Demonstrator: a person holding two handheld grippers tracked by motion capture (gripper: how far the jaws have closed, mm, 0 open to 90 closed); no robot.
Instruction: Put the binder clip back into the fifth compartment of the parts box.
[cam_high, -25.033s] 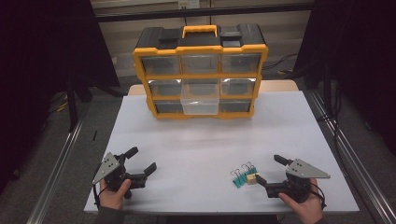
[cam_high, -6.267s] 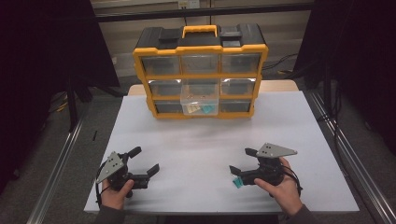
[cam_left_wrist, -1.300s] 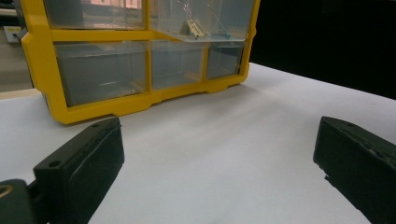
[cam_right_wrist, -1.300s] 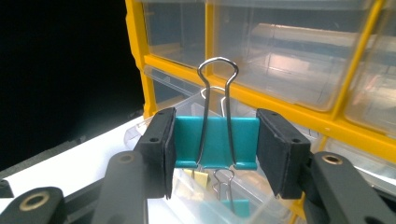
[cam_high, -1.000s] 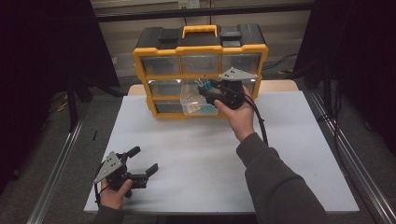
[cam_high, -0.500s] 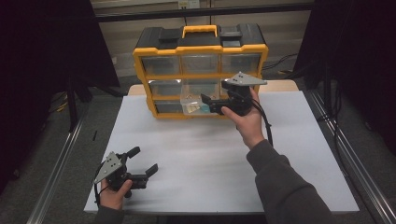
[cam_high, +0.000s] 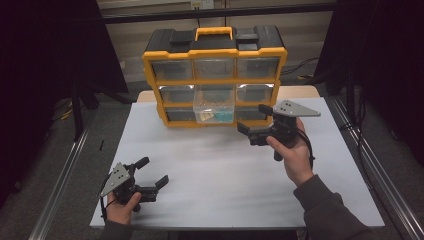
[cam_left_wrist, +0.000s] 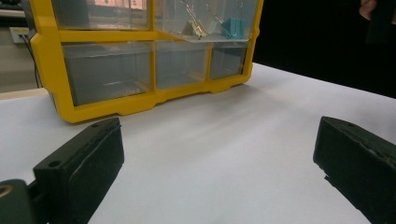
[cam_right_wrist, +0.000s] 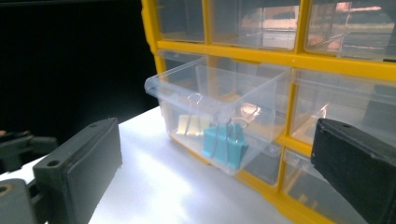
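Two grippers are at work on the white table (cam_high: 225, 170), and neither grasps anything. Nearest the person, at about seven o'clock on the tabletop, the left gripper (cam_high: 152, 173) rests low with its jaws spread and only bare table between them. Farther out, at about two o'clock from the table's middle, the right gripper (cam_high: 254, 120) is raised just in front of the yellow organizer (cam_high: 215, 80); its jaws have just been opening and now stand wide, with nothing between the pads.

The things being sorted are binder clips. In the right gripper view a teal binder clip (cam_right_wrist: 225, 143) stands against the front wall of the pulled-out clear drawer (cam_right_wrist: 219, 86), touching a pale yellow binder clip (cam_right_wrist: 189, 125) at its nine o'clock side. That drawer is the middle one of the organizer's middle row, at twelve o'clock on the table.

The step in hand looks like clearing the right gripper away after a drop-off, with the drawer probably to be shut afterwards. To do it well, draw the hand straight back toward six o'clock, keeping the spread jaws off the drawer's thin rim. If closing follows, press squarely on the middle of the drawer front, so it slides in without skewing.

No brand, label or writing is legible anywhere on the organizer or the grippers.
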